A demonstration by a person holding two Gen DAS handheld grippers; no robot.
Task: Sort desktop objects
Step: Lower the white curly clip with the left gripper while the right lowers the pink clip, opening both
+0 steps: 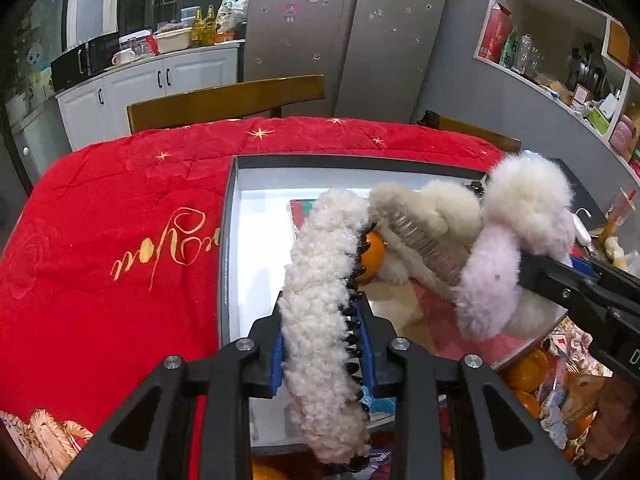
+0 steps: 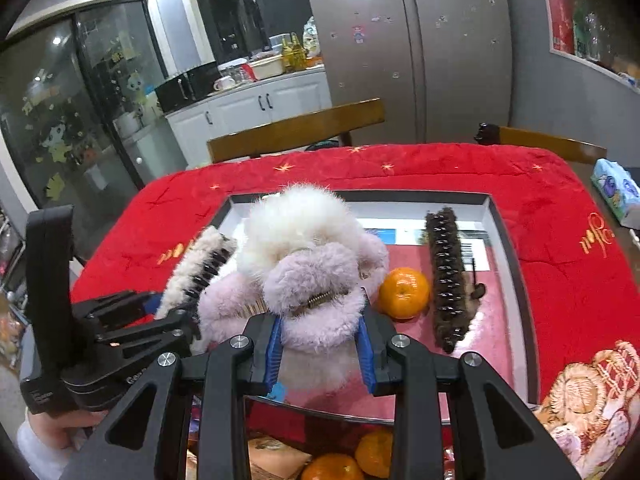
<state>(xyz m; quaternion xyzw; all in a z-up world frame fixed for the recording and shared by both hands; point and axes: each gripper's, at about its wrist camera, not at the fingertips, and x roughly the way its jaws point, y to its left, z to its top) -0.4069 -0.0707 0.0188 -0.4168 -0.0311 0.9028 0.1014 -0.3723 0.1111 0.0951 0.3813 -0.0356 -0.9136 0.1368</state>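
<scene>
Placement step, both views. Left cam: left tongs (image 1: 324,356) were clamped on cream fuzzy hair clip (image 1: 320,320), over tray (image 1: 230,240). Right cam: right tongs (image 2: 322,354) were clamped on pale fluffy clip (image 2: 312,276), beside orange (image 2: 404,292) and dark clip (image 2: 444,280) in tray. Next, prob. lower, let go w/o snagging.

Right gripper (image 2: 322,354): blue pads clamped on a fluffy pale-pink hair claw (image 2: 308,264), held over the open box (image 2: 510,240). In the box: 1 orange (image 2: 404,292) and, just right of it, 1 dark brown hair claw (image 2: 446,276). Left gripper (image 2: 158,306) at frame left grips a cream fuzzy hair claw (image 2: 192,268).
</scene>
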